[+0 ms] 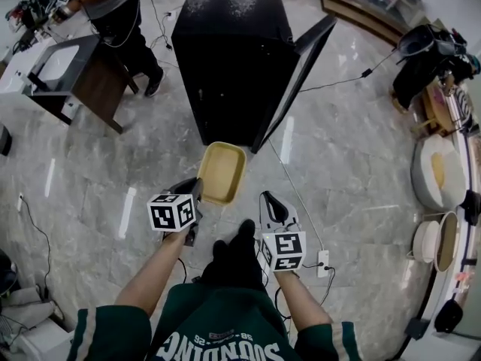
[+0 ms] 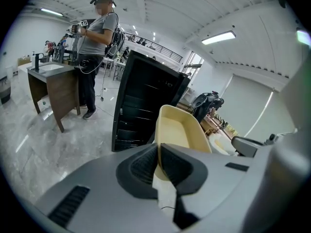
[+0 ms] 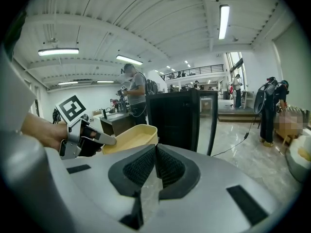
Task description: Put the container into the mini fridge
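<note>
On the green shirt (image 1: 218, 344) at the bottom of the head view, large white letters are seen upside down and appear to read "SOUNDING"; the small line beside them cannot be read. Only black-and-white square patterns are carried by the left gripper's cube (image 1: 173, 212) and the right gripper's cube (image 1: 283, 250).

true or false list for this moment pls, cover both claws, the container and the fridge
1. The left claw is shut on the rim of the cream container. True.
2. The right claw grips the container too. False: its jaws are together on nothing, and it is apart from the container.
3. The mini fridge has its door closed. False: the door stands open.
4. The container is inside the mini fridge. False: it is held in the air in front of it.
5. The container looks empty. True.
6. Another person stands by a sink counter to the left of the mini fridge. True.
</note>
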{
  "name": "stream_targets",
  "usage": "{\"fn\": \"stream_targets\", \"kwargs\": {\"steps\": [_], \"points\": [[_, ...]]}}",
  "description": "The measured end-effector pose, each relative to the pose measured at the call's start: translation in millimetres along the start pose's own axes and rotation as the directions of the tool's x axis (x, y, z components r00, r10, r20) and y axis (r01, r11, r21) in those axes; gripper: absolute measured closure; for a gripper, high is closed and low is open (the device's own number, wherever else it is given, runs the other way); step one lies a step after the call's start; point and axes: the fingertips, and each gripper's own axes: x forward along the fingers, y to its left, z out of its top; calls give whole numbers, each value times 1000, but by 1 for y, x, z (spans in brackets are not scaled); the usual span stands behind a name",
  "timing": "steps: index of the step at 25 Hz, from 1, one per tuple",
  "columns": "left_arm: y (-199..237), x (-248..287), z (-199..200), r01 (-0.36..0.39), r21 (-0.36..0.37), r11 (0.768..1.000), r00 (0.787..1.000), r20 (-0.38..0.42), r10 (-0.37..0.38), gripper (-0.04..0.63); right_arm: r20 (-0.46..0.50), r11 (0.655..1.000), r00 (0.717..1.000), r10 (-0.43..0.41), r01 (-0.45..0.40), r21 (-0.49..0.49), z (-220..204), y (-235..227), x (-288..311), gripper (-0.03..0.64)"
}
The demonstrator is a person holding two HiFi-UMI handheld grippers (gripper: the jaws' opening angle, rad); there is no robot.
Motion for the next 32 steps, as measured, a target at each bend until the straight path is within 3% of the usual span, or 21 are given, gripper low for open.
{"fn": "stream_targets", "kwargs": {"steps": [15, 19, 32], "points": [[-1, 79, 45, -37, -24, 999, 999, -7, 37, 572, -8, 999, 999, 45, -45, 1, 21, -76, 71, 578], [5, 98, 58, -61, -59, 996, 997, 34, 63, 572, -17, 996, 997, 77, -78, -33, 20, -91, 94, 578], [61, 175, 103, -87, -72, 994, 995, 48, 90, 572, -32, 1000, 999, 10, -10, 8, 21, -114, 131, 578]]}}
